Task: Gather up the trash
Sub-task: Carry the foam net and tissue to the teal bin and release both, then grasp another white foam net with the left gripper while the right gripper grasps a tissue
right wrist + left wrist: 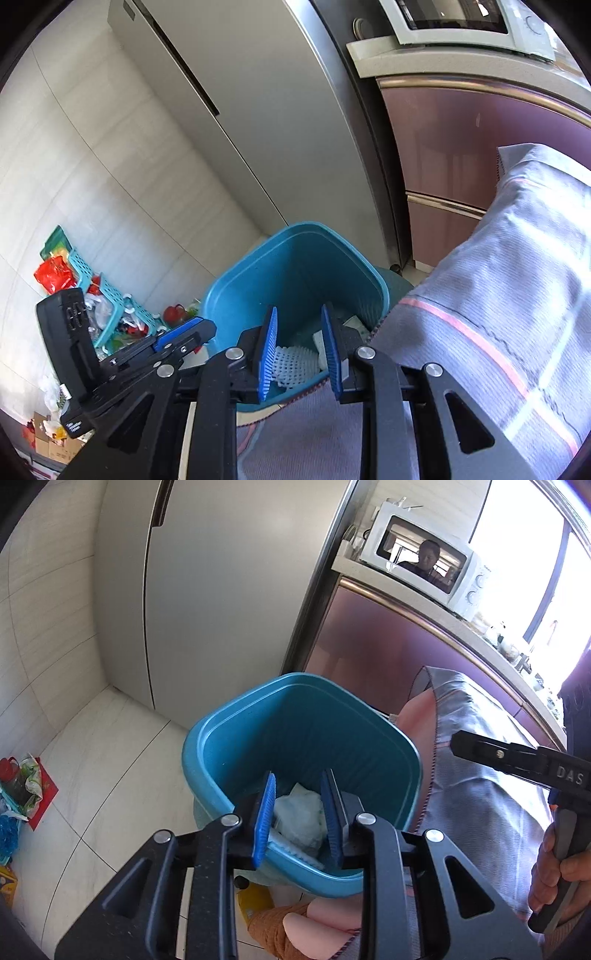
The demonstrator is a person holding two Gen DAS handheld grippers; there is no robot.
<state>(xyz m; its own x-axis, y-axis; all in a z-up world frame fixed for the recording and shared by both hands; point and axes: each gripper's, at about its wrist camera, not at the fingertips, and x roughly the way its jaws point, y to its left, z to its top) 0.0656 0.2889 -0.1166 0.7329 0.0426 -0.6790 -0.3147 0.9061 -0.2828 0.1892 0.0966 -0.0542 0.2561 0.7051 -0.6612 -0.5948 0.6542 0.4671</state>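
Note:
A blue plastic bin [207, 738] stands on the tiled floor. Inside it lie a crumpled white wrapper [301, 819] and a white foam net [291, 363]. My left gripper [299, 786] hangs over the bin's mouth, open, its blue pads apart with nothing pressed between them; the wrapper shows through the gap, down in the bin. My right gripper [299, 314] is also open and holds nothing, above the bin's [221, 288] near rim. A hand [550, 867] grips the right tool's handle at the right edge of the left wrist view.
A tall grey fridge [221, 590] stands behind the bin, with a purple cabinet [388, 646] and a microwave [424, 557] to its right. Grey striped cloth [498, 295] crowds the bin's right side. A teal basket of clutter [110, 302] sits by the left wall.

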